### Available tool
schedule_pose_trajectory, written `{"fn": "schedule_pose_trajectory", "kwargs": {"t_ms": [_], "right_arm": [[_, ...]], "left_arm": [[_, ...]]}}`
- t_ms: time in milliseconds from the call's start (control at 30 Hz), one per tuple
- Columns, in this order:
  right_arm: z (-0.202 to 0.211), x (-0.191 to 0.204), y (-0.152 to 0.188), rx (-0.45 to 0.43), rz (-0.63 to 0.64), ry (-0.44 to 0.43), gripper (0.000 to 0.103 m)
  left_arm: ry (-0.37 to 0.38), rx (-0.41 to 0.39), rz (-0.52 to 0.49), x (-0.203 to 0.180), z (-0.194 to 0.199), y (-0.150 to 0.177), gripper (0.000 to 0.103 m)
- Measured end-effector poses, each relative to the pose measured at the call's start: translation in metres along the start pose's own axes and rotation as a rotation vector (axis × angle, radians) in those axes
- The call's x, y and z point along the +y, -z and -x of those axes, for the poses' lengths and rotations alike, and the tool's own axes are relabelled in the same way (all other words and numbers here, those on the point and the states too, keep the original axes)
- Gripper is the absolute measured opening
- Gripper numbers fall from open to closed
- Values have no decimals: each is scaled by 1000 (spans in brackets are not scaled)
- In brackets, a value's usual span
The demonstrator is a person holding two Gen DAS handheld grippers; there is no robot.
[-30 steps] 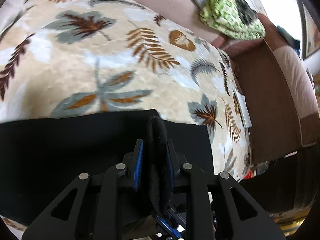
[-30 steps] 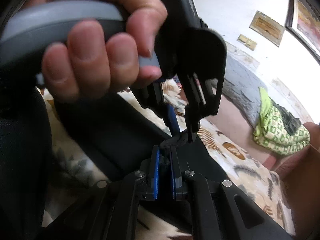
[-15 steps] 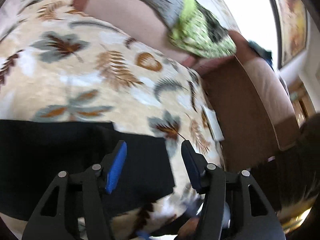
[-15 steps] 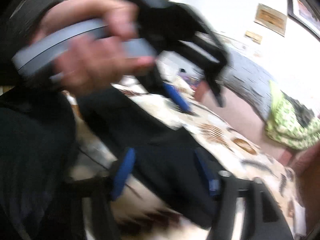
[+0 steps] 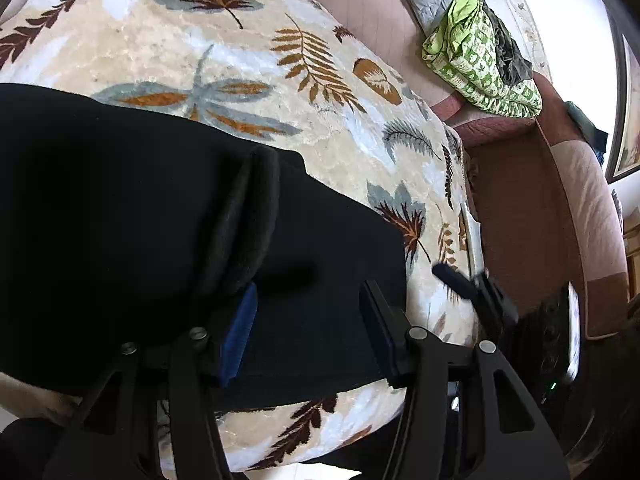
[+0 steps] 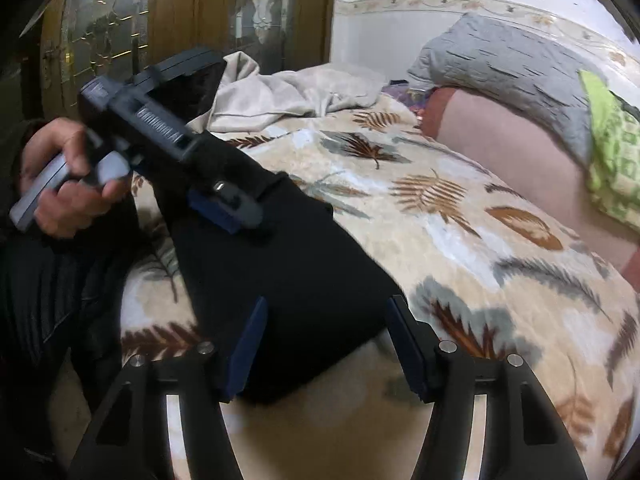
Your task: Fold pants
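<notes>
You had both the left gripper [image 5: 310, 330] and right gripper [image 6: 326, 350] wide open, holding nothing, over the black pants [image 5: 120, 220] lying folded on the blanket [image 5: 280, 80], so next you needed to pinch an edge.

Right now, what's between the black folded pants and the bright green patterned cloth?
In the left wrist view, only bedding: the cream leaf-print blanket, then a pinkish sheet, separates the black folded pants from the bright green patterned cloth.

Pants [image 5: 120, 220] plain black; blanket [image 5: 280, 60] cream, brown and grey-blue leaf print; cloth [image 5: 476, 60] upper right lime green, white pattern; pillow [image 6: 512, 68] grey; gripper pads [image 6: 248, 344] blue
</notes>
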State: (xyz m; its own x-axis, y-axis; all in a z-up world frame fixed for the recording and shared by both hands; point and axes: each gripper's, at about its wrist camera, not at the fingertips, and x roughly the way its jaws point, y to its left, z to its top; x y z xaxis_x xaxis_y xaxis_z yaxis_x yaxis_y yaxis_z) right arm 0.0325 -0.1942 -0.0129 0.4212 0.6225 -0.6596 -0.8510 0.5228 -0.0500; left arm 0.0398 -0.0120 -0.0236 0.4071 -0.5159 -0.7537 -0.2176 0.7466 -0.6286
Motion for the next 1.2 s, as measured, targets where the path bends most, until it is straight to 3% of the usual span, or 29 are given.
{"fn": "schedule_pose_trajectory", "kwargs": {"t_ms": [100, 167, 400, 500, 600, 667, 733, 833, 900, 967, 1033, 1200], "right_arm": [[-20, 3, -5, 39, 36, -78, 61], [-44, 6, 2, 136, 77, -106, 63], [-59, -8, 13, 128, 12, -185, 66], [-56, -3, 12, 121, 23, -158, 66], [-48, 1, 10, 94, 7, -113, 66], [-38, 6, 12, 68, -19, -66, 68], [-27, 12, 3, 66, -30, -52, 68], [-5, 12, -10, 0, -89, 22, 69], [8, 3, -14, -33, -228, 73, 73], [20, -4, -13, -64, -360, 101, 78], [28, -11, -10, -106, -469, 88, 78], [32, -23, -5, -119, -534, 145, 78]], "left_arm": [[-26, -16, -18, 0, -2, 5, 52], [-44, -25, -21, -1, -8, 5, 52], [-71, -50, -17, 2, -14, 6, 50], [-33, -54, 6, 5, -10, 5, 50], [56, -85, 89, 14, 13, 4, 51], [156, -162, 180, 25, 53, 7, 53], [222, -249, 218, 36, 99, 13, 64], [213, -389, 240, 62, 162, 30, 84], [166, -481, 268, 98, 200, 50, 85], [107, -522, 324, 135, 209, 69, 86], [107, -503, 417, 171, 195, 85, 86], [291, -475, 512, 207, 134, 99, 86]]}}
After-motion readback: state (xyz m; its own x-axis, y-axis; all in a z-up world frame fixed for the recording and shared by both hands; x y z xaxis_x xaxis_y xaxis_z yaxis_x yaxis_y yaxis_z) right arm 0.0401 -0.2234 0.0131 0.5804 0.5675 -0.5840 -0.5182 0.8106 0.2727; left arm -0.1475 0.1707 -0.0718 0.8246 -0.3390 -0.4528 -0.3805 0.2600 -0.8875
